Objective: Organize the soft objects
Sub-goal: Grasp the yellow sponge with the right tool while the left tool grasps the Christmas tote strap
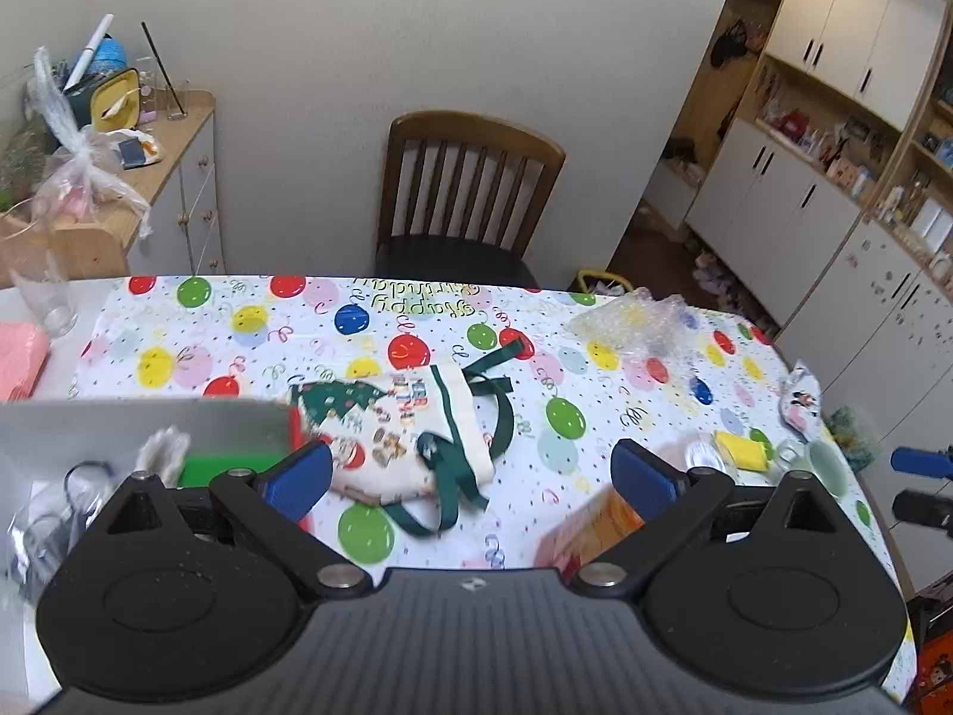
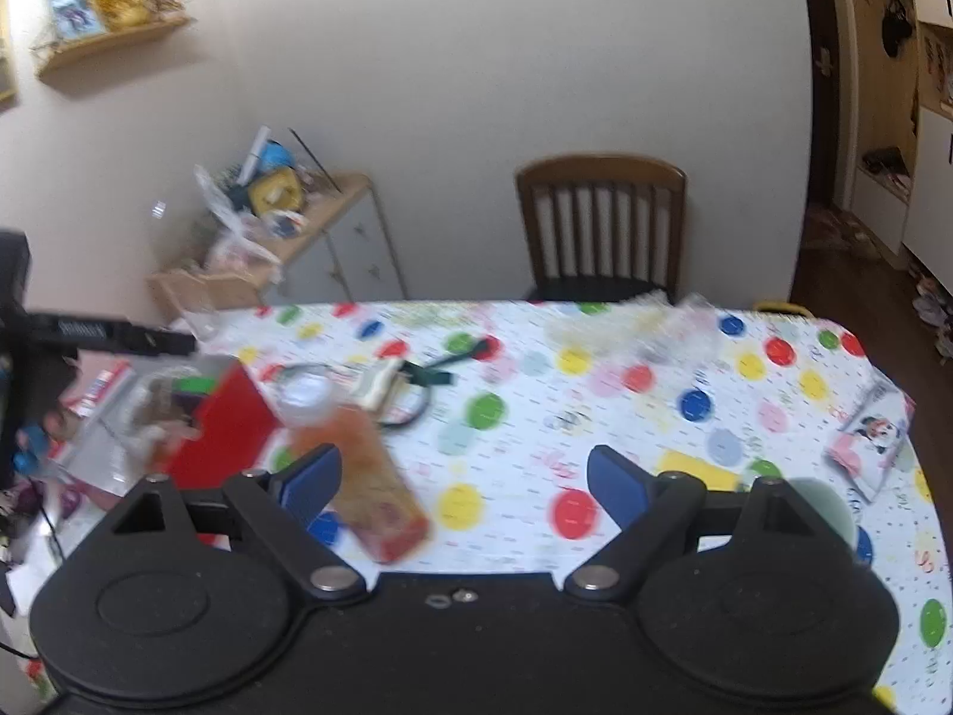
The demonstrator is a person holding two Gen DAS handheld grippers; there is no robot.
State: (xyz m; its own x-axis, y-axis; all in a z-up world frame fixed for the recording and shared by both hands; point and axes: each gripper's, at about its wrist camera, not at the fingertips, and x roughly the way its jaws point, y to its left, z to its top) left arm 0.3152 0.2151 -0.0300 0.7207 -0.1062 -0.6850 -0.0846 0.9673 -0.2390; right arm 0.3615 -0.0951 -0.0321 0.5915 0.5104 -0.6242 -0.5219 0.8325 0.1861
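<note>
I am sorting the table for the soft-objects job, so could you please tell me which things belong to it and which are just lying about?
For the job:
- cloth tote bag
- bubble wrap
- yellow cloth
- pink towel

Just lying about:
- juice bottle
- green mug
- drinking glass
- chair

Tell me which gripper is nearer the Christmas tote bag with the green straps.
Left. The left gripper hangs open just above the tote bag, which lies between its fingers. The right gripper, also open, sits farther off, with the bag beyond an orange bottle.
</note>
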